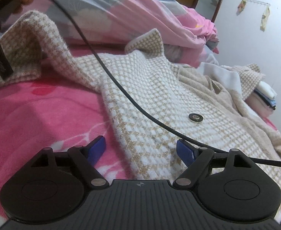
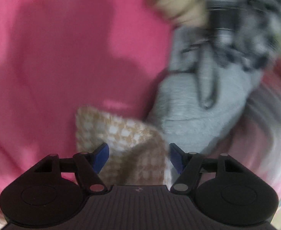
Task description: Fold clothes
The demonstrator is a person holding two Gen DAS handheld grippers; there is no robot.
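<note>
Blur hides the grey clothes (image 2: pixel 194 103) (right view) beyond the checked jacket (image 2: pixel 125 134).

Our two handheld grippers, matte black with blue fingertip pads.

Our left gripper (image 1: pixel 141 150) has a ribbed black base, round side housings at 7 and 5 o'clock, silver pivot pins, and a black cable (image 1: pixel 109 72) curving toward 11 o'clock. Our right gripper (image 2: pixel 139 158) looks identical.
</note>
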